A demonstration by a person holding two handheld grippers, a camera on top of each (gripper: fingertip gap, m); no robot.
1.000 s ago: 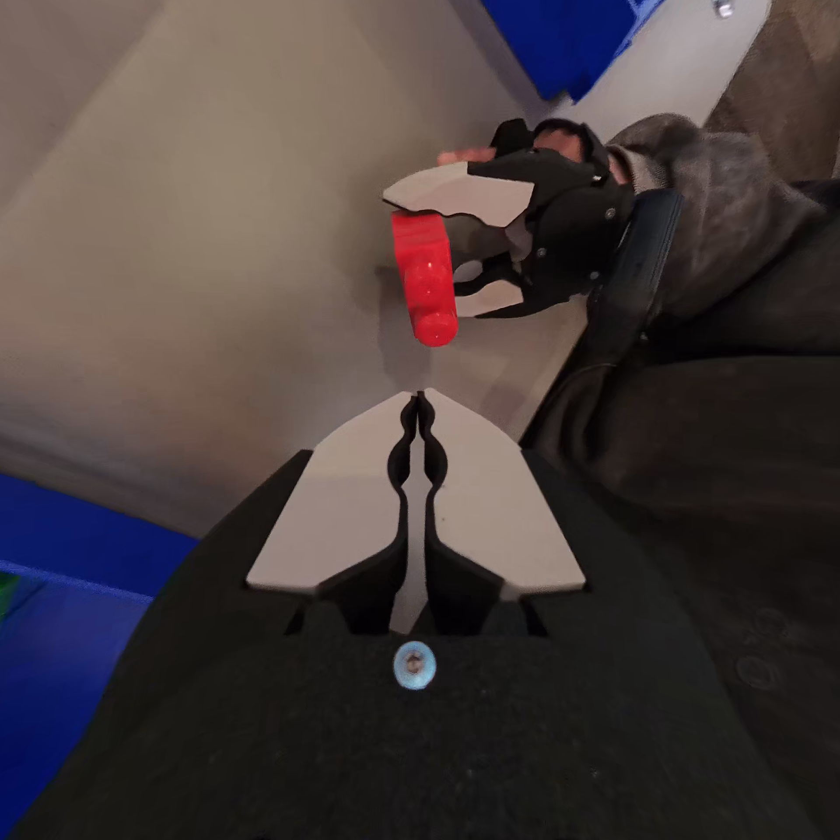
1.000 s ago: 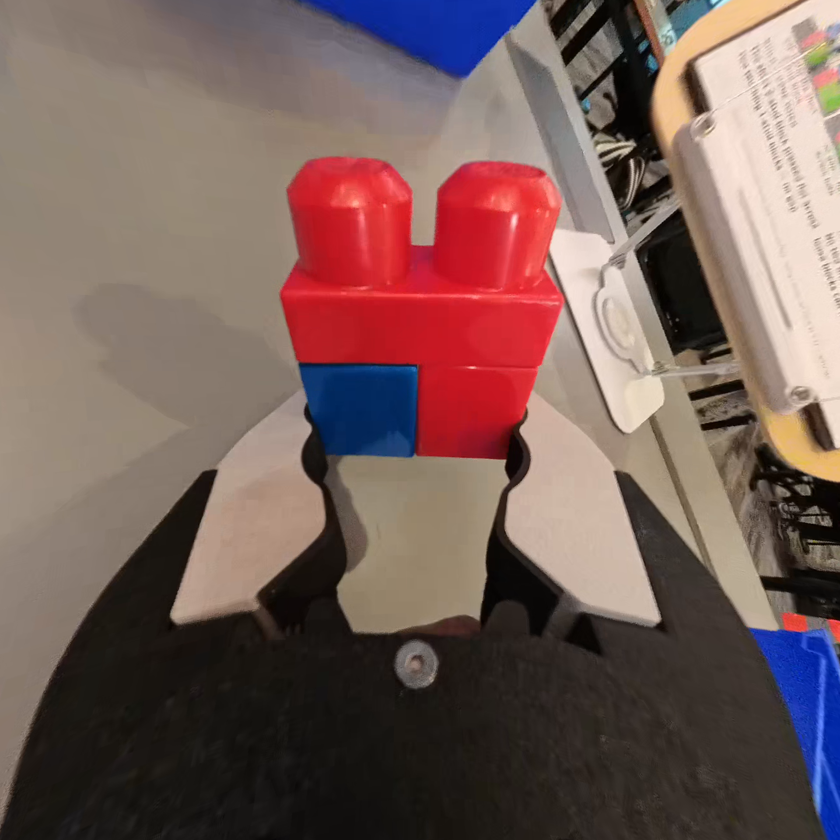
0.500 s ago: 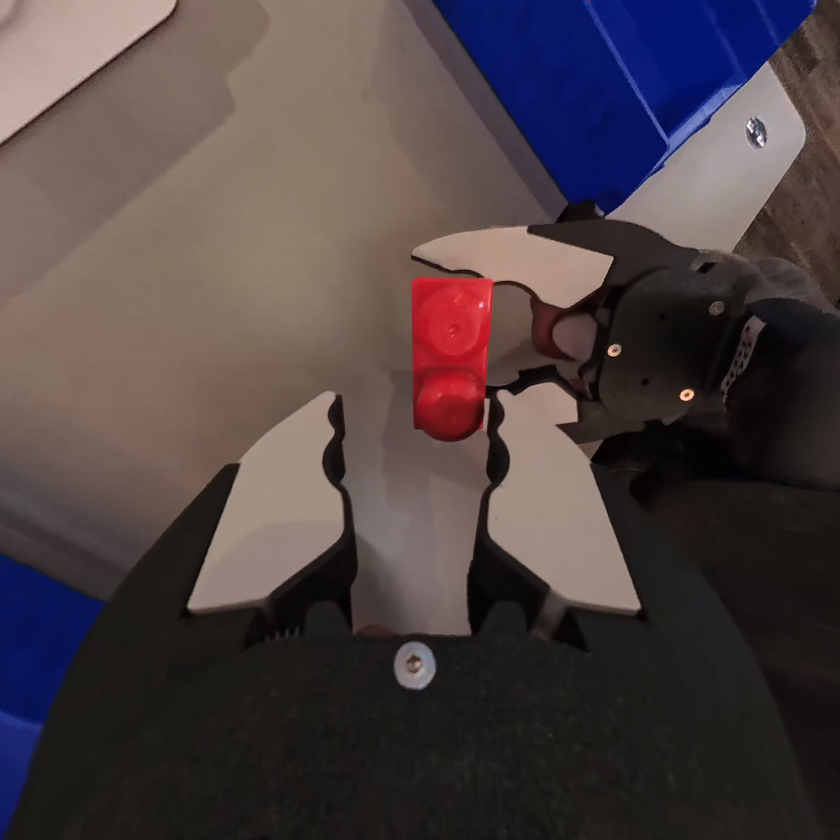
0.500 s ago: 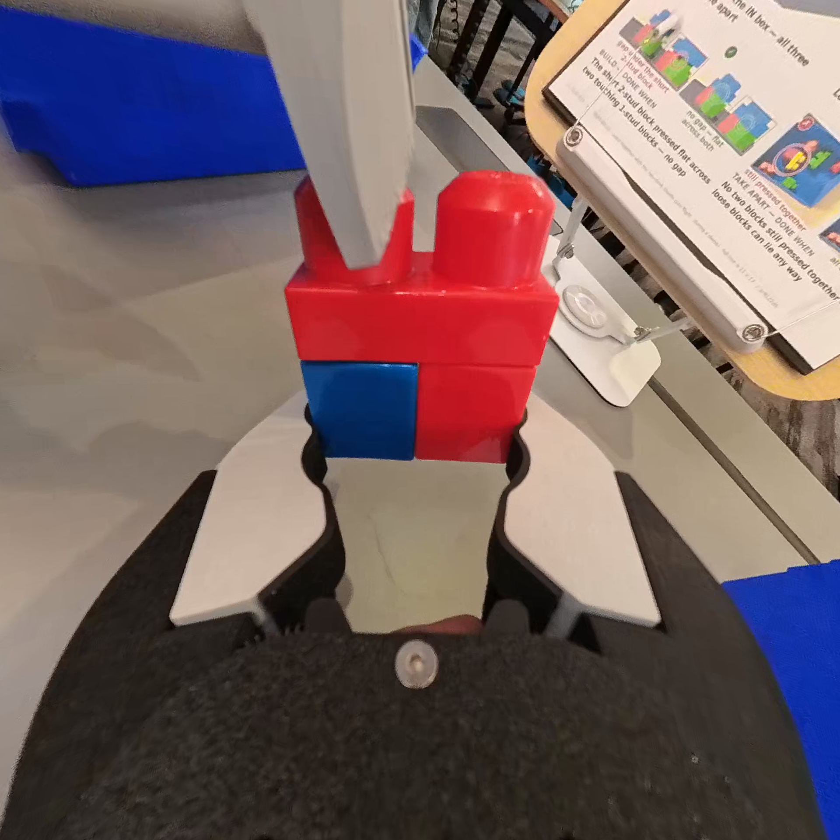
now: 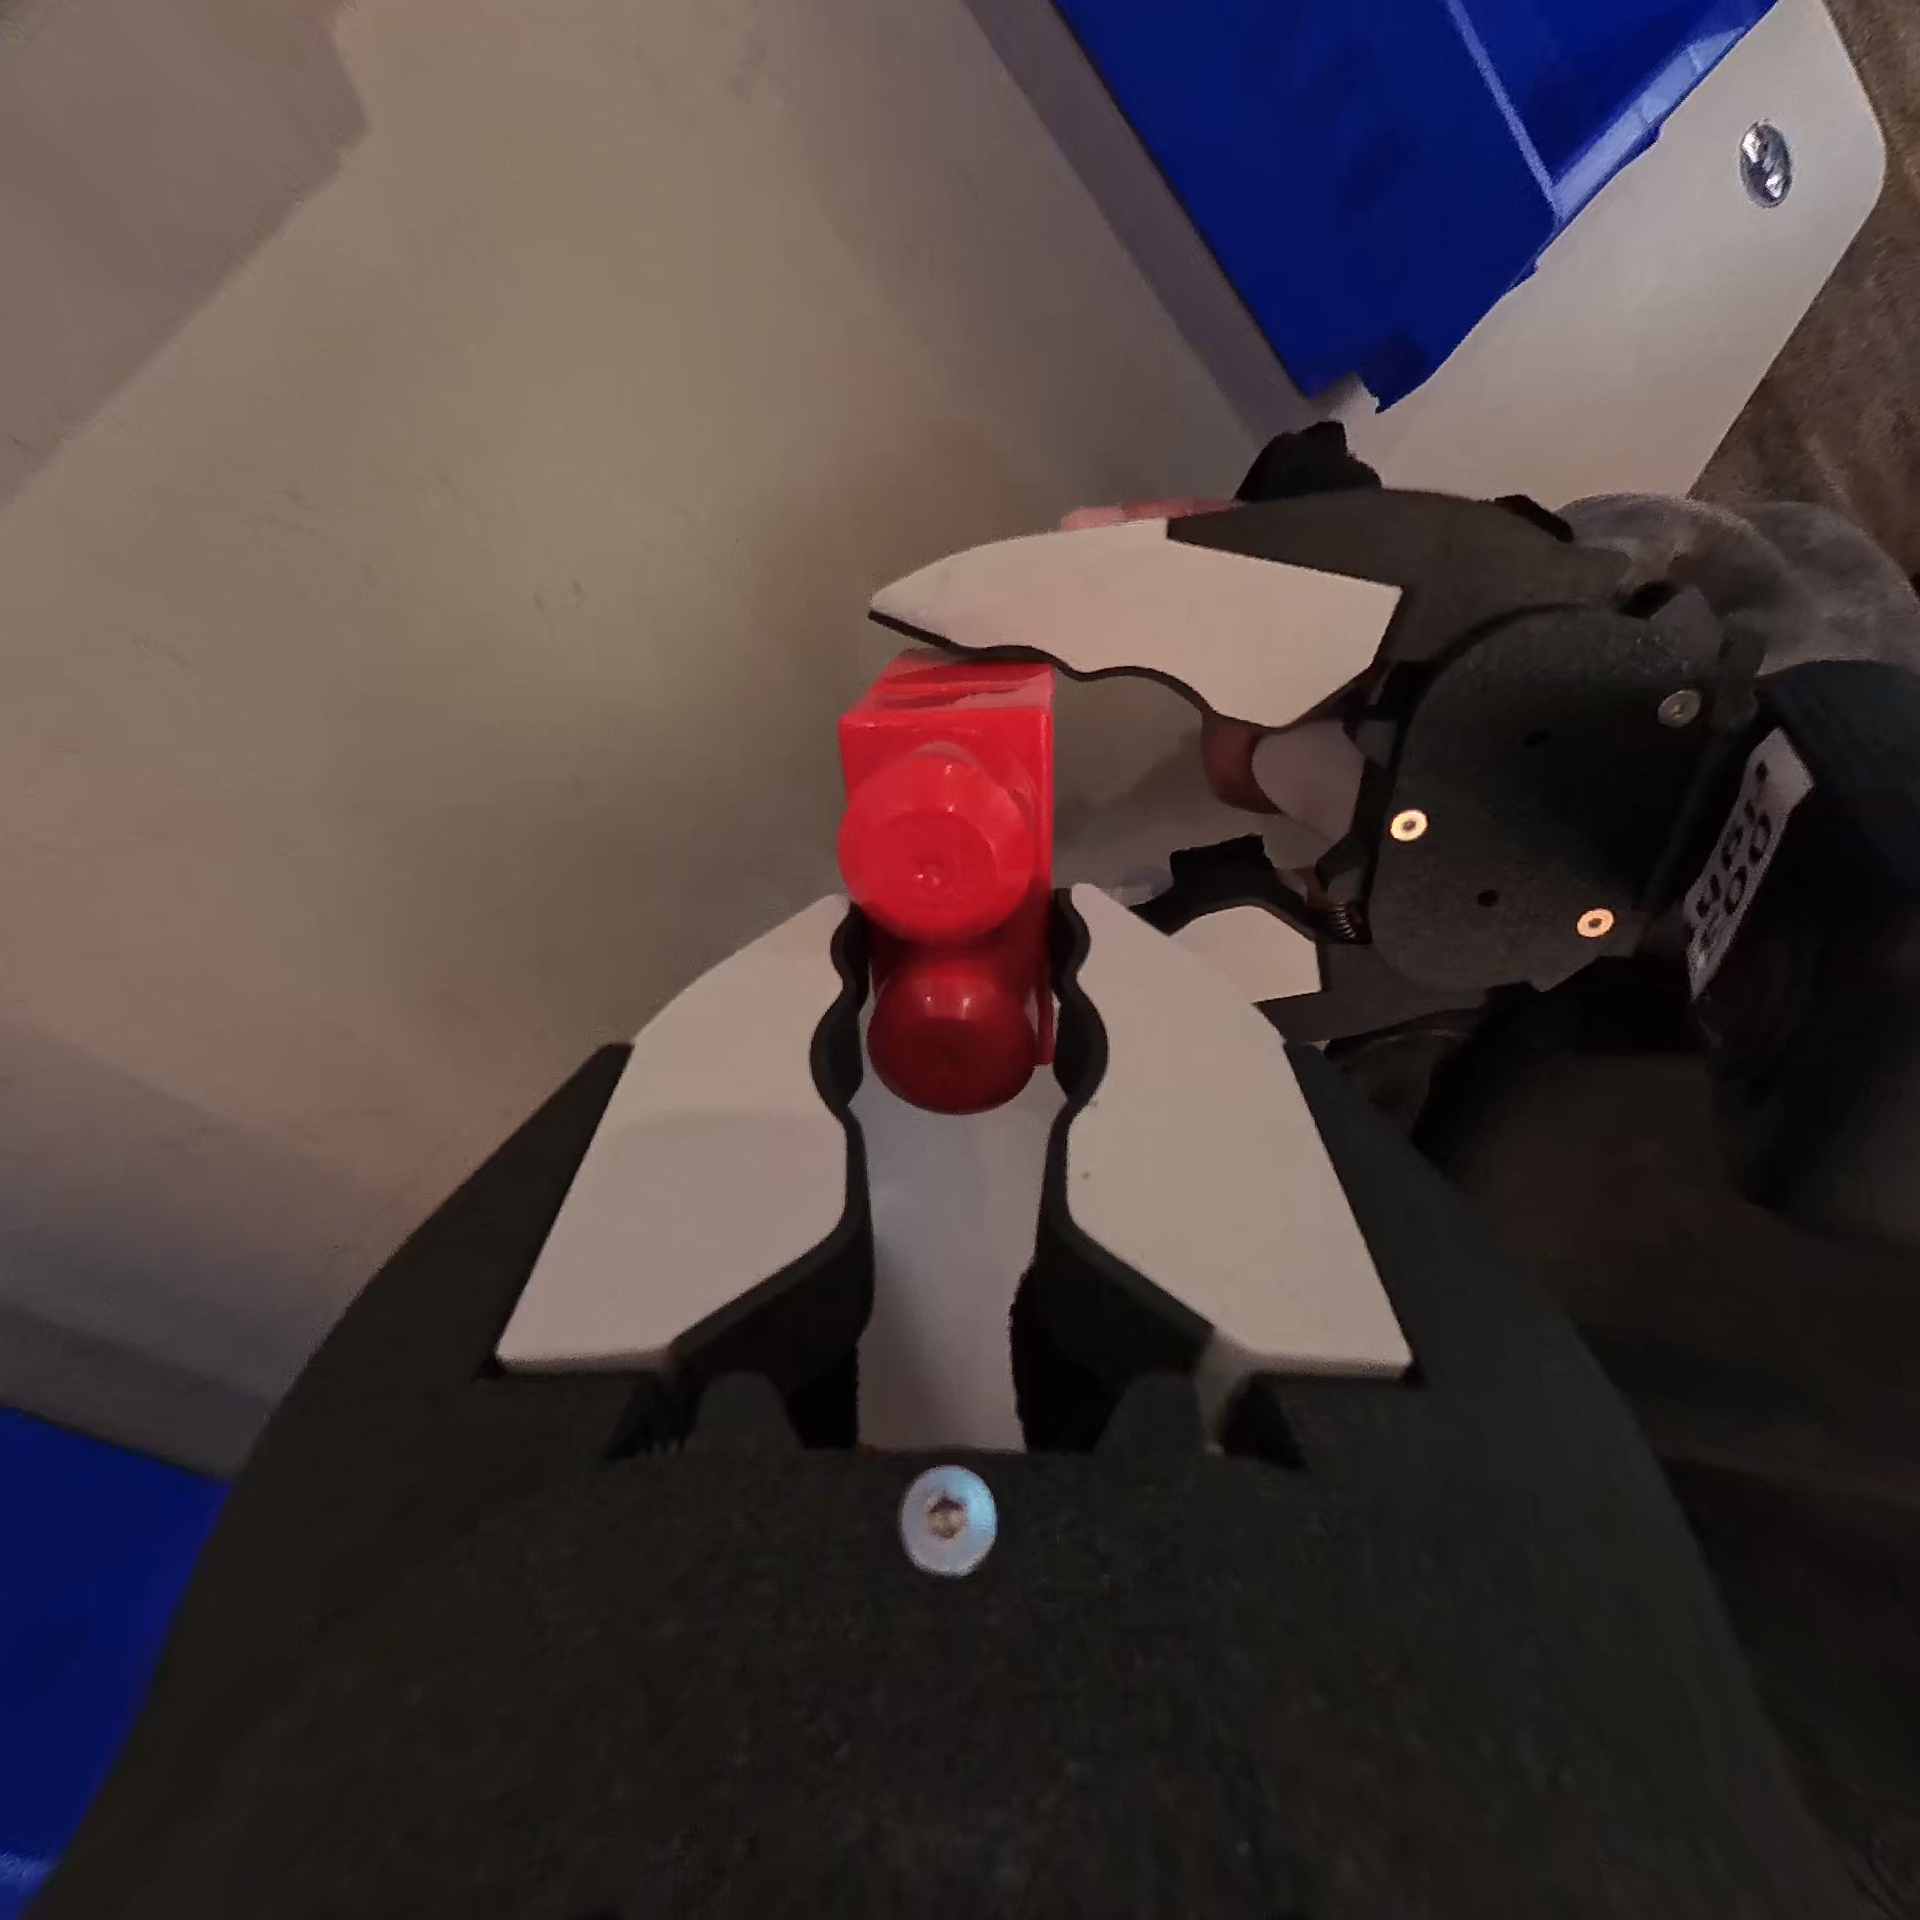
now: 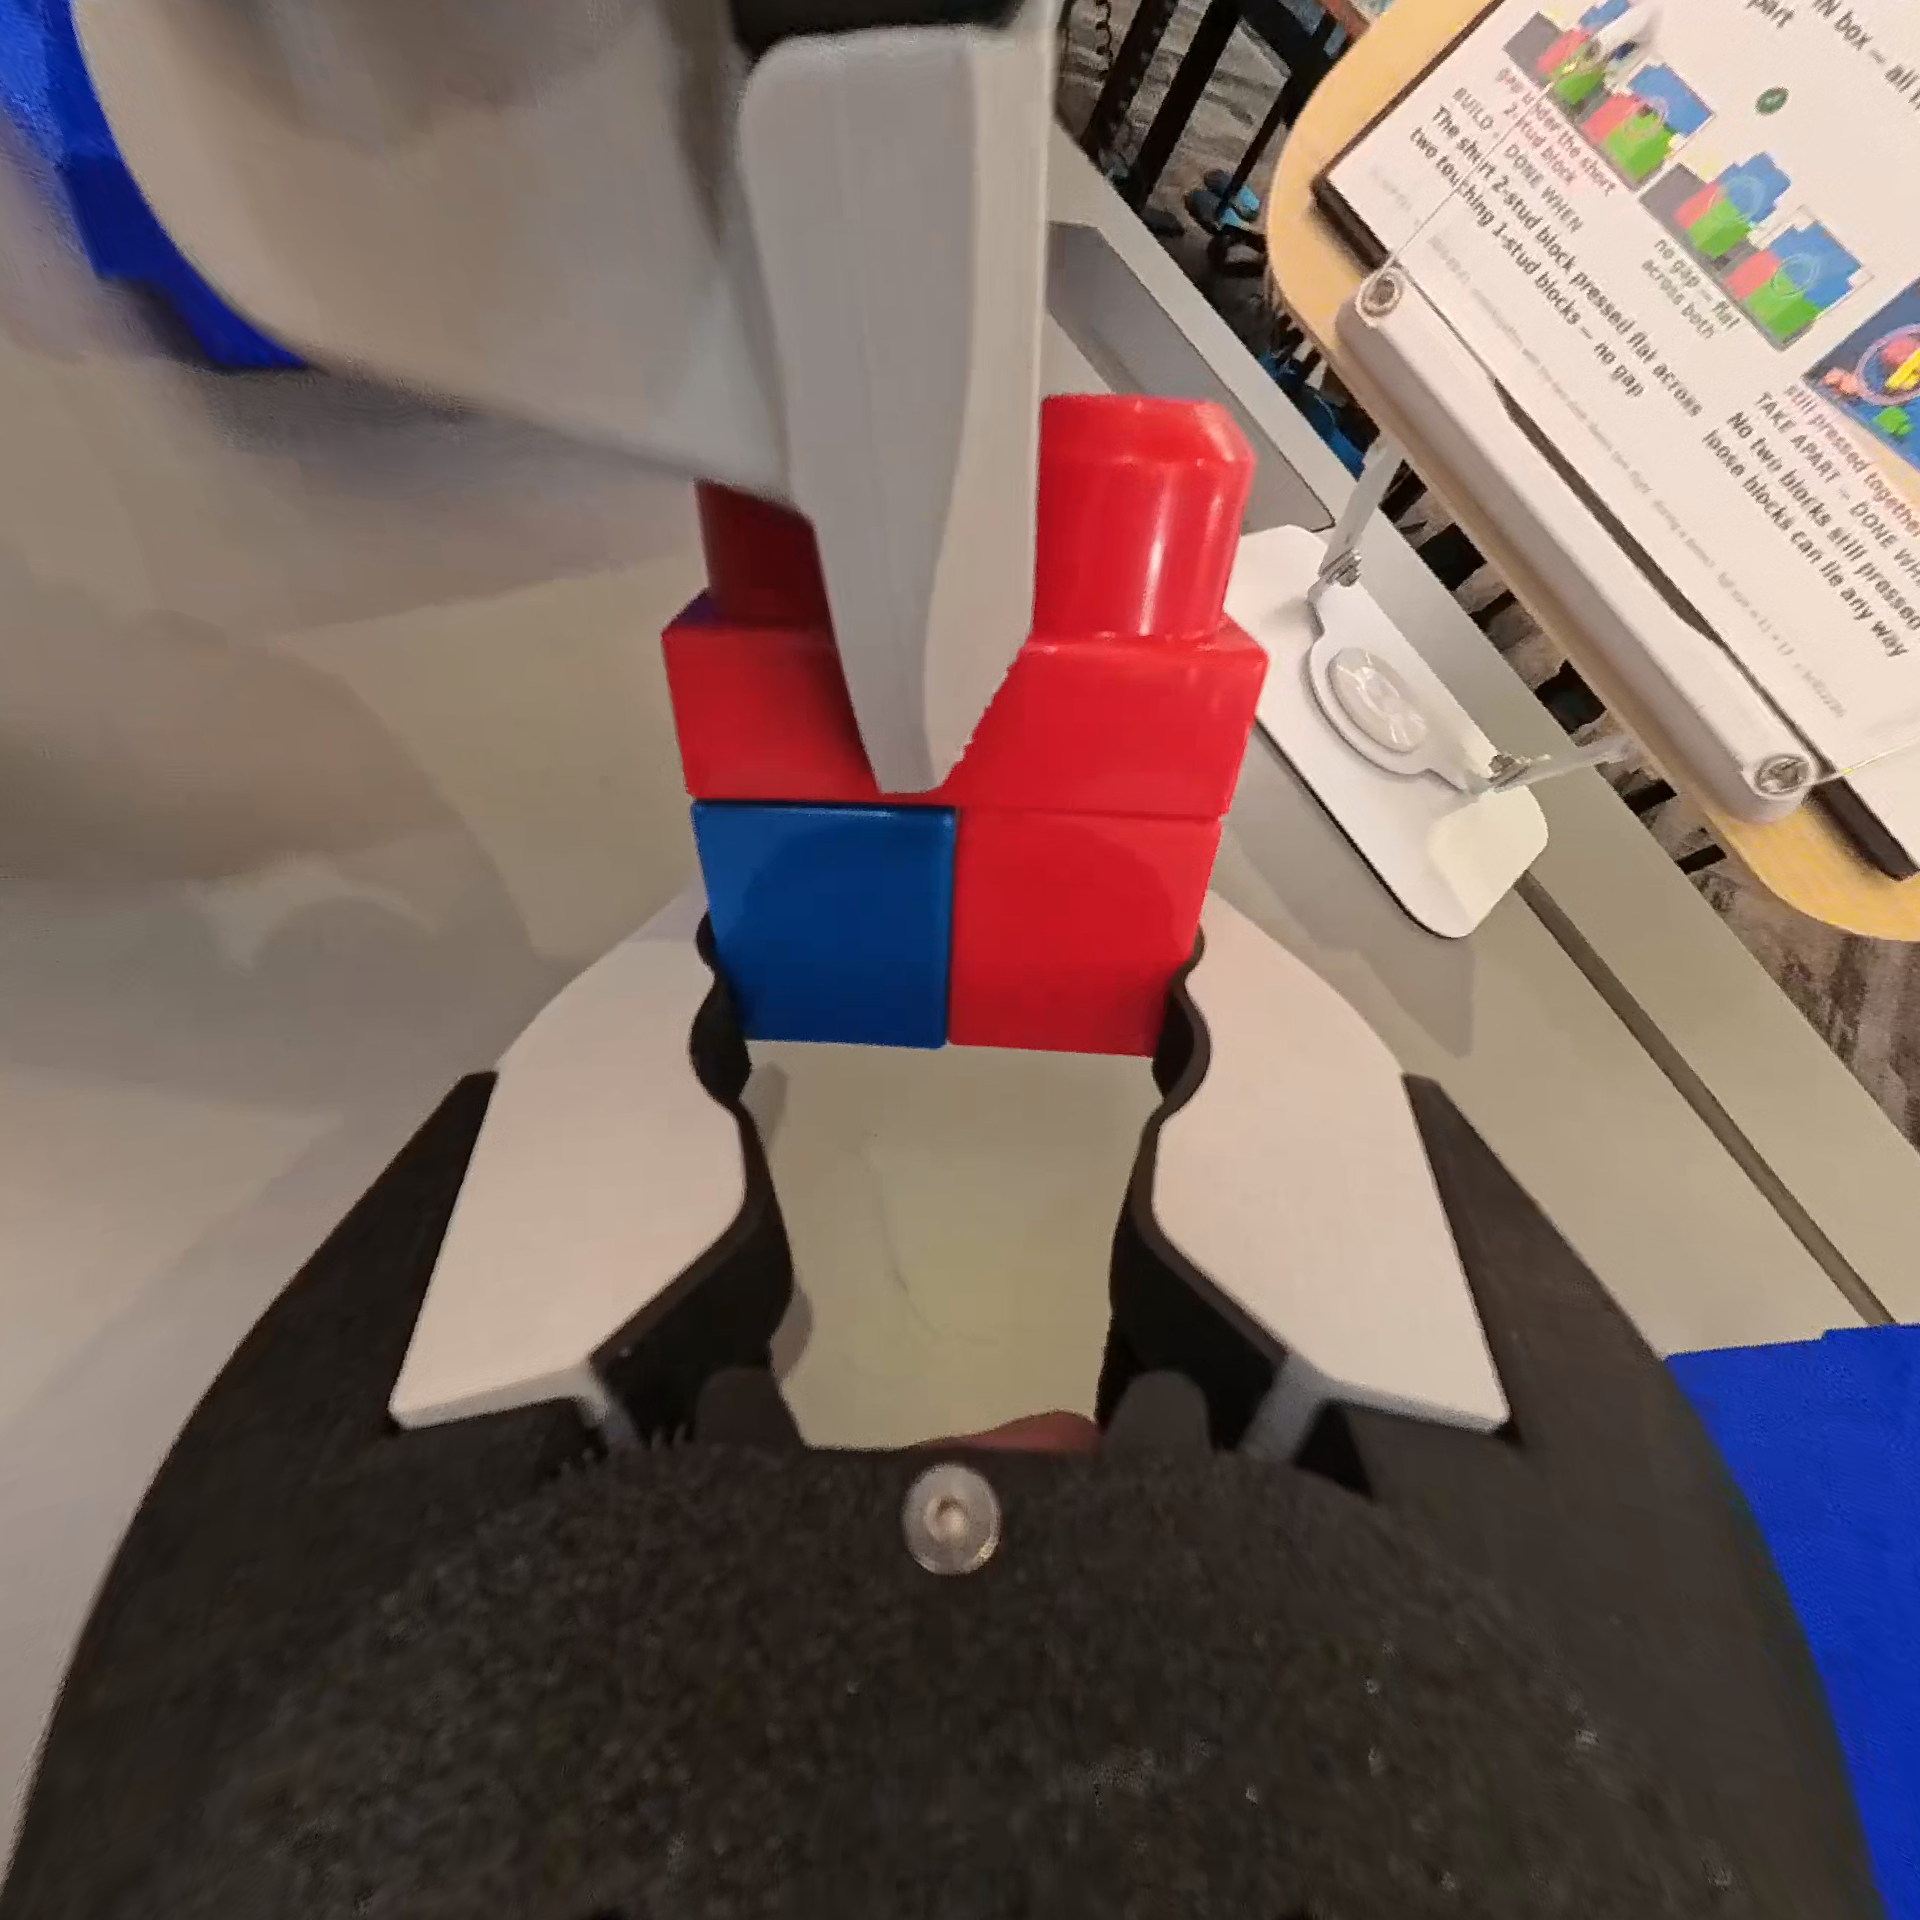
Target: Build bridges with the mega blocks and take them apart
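Right tongs (image 6: 951, 997): clamped on the two lower blocks of the bridge, one finger against the outer side of each, at the centre of the right wrist view.
Blue block (image 6: 826, 920): lower left of the bridge, touching the small red block (image 6: 1070, 925) on its right.
Two-stud red block (image 6: 1101, 717): lies across the top of both lower blocks, studs pointing to 12 o'clock.
Left tongs (image 5: 956, 961): closed around the sides of the two-stud red block; in the right wrist view one grey finger (image 6: 894, 416) comes down from 12 o'clock and hides the left stud.
Bridge place: held above the grey surface (image 5: 468, 520) between both tongs.
Blue bin (image 5: 1455, 156): at 1 o'clock in the left wrist view.
Instruction sheet (image 6: 1683, 260): on a stand at 2 o'clock in the right wrist view, beyond the surface edge.
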